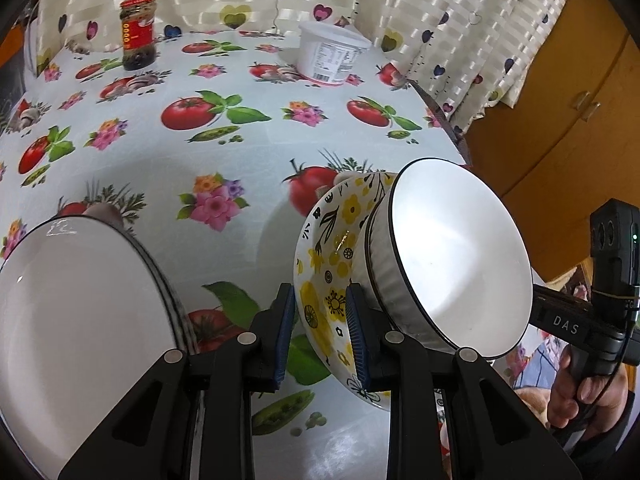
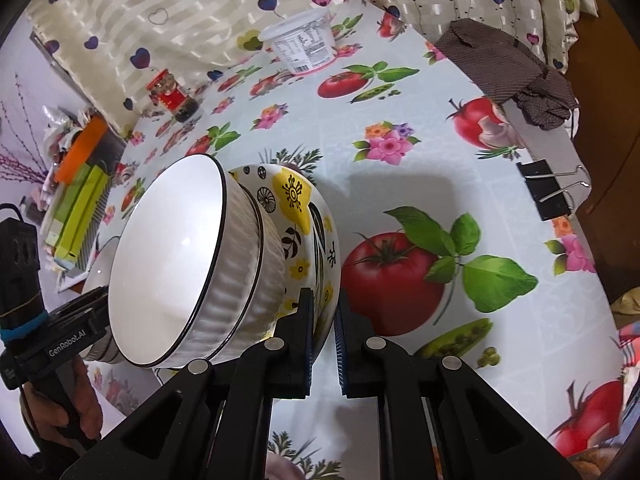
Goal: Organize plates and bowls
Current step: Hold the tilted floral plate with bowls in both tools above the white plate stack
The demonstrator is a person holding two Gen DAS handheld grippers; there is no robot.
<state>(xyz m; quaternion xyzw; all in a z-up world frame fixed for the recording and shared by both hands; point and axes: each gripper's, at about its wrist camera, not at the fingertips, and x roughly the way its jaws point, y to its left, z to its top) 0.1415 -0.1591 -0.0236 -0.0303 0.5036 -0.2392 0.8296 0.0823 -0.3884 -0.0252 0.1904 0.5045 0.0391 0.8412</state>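
A: Both grippers, left [image 1: 320, 332] and right [image 2: 323, 340], clamp the yellow-flowered bowl's [image 1: 324, 276] rim; white ribbed bowl [image 1: 452, 264] nested inside, tilted above the table [image 1: 240, 148].
B: Mid-carry, probably. Next: level it, set down near the white plate [image 1: 80, 312].

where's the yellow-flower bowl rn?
The yellow-flower bowl is tipped on its side above the tablecloth, low centre-right in the left wrist view, rim pinched by both tongs, with the white ribbed bowl nested in it.
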